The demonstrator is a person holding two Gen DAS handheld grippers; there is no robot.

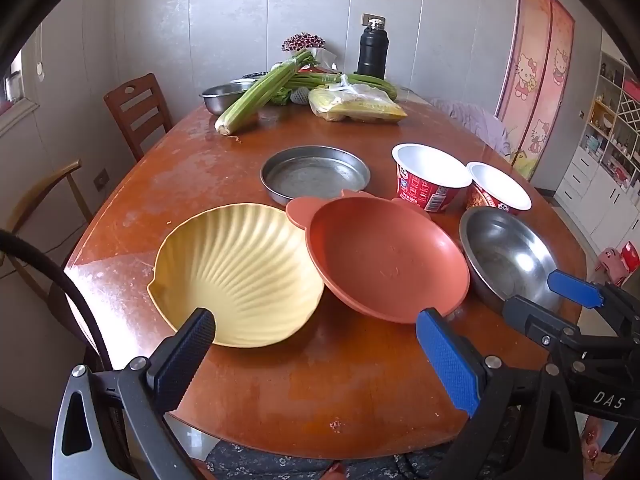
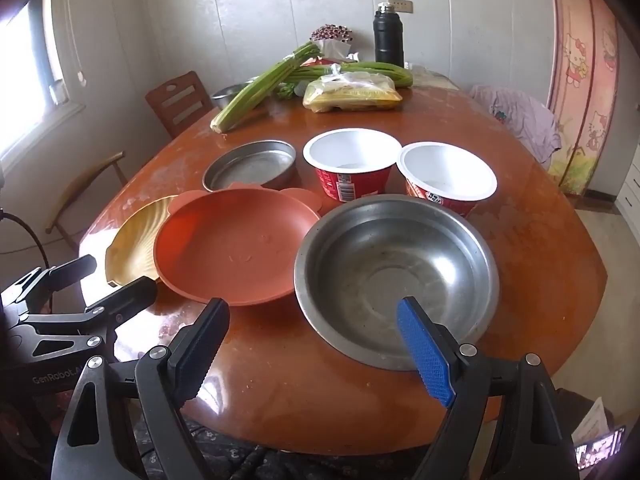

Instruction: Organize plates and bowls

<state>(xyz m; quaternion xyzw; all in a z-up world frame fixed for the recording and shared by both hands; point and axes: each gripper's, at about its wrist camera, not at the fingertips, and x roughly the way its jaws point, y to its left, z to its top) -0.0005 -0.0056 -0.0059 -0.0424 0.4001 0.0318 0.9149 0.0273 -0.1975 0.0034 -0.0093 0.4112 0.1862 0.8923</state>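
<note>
A yellow shell-shaped plate (image 1: 236, 272) (image 2: 132, 246) lies near the table's front left. An orange plate with ears (image 1: 384, 260) (image 2: 236, 246) leans on its right rim. To the right sits a steel bowl (image 1: 508, 256) (image 2: 396, 276). Behind stand a flat steel pan (image 1: 314, 172) (image 2: 250, 168) and two red paper bowls (image 1: 430, 176) (image 1: 498, 194) (image 2: 352, 164) (image 2: 446, 178). My left gripper (image 1: 320, 354) (image 2: 116, 282) hangs open before the yellow and orange plates. My right gripper (image 2: 314, 352) (image 1: 532, 296) hangs open at the steel bowl's near rim. Both are empty.
The brown oval table (image 1: 320, 392) (image 2: 280, 400) carries celery (image 1: 260, 92), a bagged food pack (image 1: 356, 106), a small steel bowl (image 1: 222, 94) and a black flask (image 1: 373, 50) at the far end. Wooden chairs (image 1: 136, 110) stand on the left.
</note>
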